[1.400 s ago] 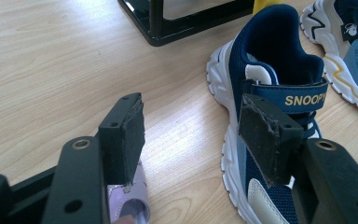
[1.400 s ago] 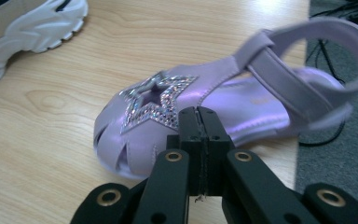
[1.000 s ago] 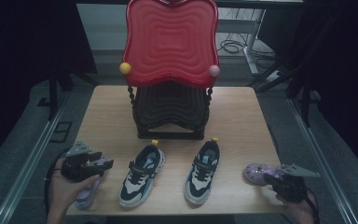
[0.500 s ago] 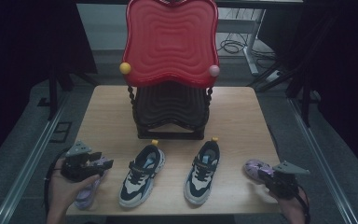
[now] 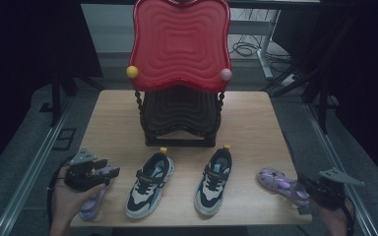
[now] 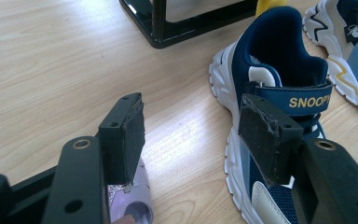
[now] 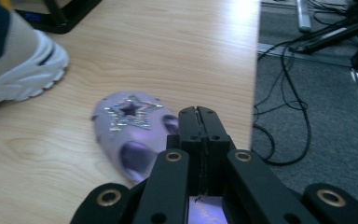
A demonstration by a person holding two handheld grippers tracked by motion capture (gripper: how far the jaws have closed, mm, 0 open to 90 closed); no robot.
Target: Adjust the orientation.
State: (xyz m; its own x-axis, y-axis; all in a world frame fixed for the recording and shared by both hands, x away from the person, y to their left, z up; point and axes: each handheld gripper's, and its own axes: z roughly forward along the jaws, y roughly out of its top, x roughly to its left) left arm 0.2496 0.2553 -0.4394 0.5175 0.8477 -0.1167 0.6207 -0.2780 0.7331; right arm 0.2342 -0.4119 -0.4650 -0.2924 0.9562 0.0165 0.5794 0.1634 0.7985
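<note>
Lilac star-studded clog (image 7: 133,128) sits clamped in the right gripper (image 7: 199,116); left gripper (image 6: 191,135) gapes.

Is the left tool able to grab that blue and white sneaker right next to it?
Probably yes. The left tool is open, and the left Snoopy sneaker sits just beside its right jaw with nothing between them. A lilac shoe lies under the tool but doesn't block the way.

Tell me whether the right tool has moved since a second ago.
Yes. The right tool slid back toward the table's near edge, dragging the lilac star-decorated clog slightly.
</note>
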